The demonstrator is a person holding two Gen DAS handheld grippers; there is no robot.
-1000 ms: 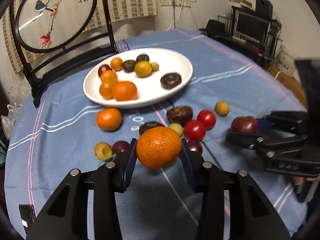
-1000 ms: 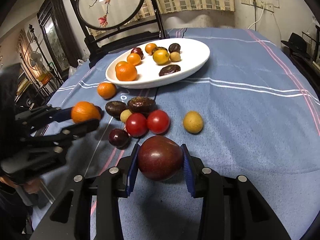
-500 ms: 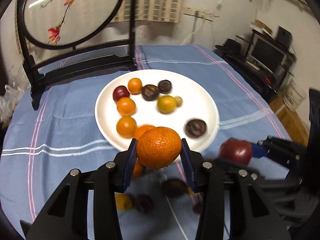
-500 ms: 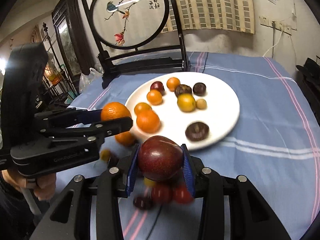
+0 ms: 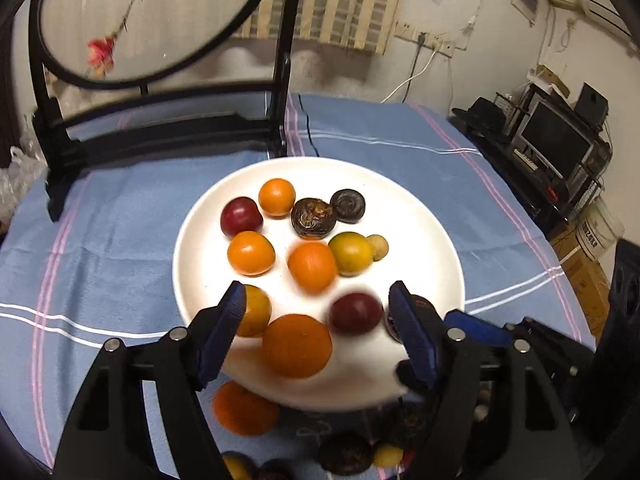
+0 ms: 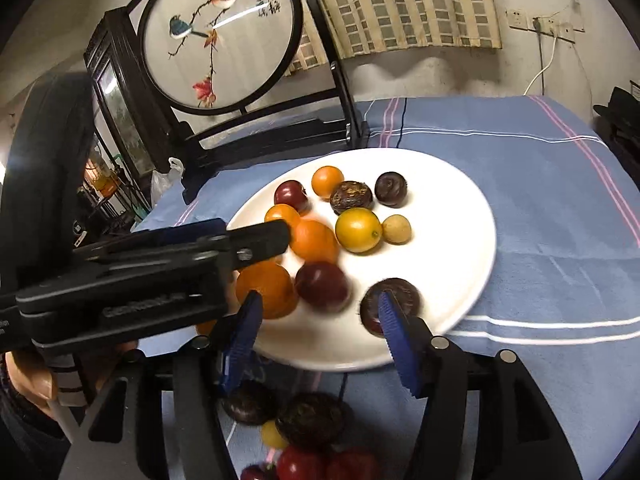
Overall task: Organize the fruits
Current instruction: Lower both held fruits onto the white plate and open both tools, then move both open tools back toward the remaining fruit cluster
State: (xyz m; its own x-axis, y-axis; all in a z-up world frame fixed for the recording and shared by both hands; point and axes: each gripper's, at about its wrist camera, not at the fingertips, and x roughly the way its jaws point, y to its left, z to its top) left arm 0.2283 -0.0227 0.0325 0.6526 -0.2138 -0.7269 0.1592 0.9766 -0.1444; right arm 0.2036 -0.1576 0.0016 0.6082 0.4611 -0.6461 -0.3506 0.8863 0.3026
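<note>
A white plate (image 5: 420,216) on the blue cloth holds several fruits. My left gripper (image 5: 320,328) is open over the plate's near edge; the orange (image 5: 297,345) it held lies on the plate between its fingers. My right gripper (image 6: 320,336) is open too; the dark red plum (image 6: 322,286) lies blurred on the plate just beyond its fingers, next to the orange (image 6: 266,287). The plum also shows in the left wrist view (image 5: 355,313). The left gripper (image 6: 256,240) reaches in from the left in the right wrist view.
Loose fruits lie on the cloth in front of the plate: an orange (image 5: 245,408), dark passion fruits (image 6: 310,420), red tomatoes (image 6: 300,462), small yellow ones. A black chair with a round embroidered panel (image 6: 218,32) stands behind the table. Shelves with a monitor (image 5: 556,140) stand at right.
Both grippers moved forward over the plate and opened. The orange dropped from the left one and the plum from the right one onto the plate's near side.
</note>
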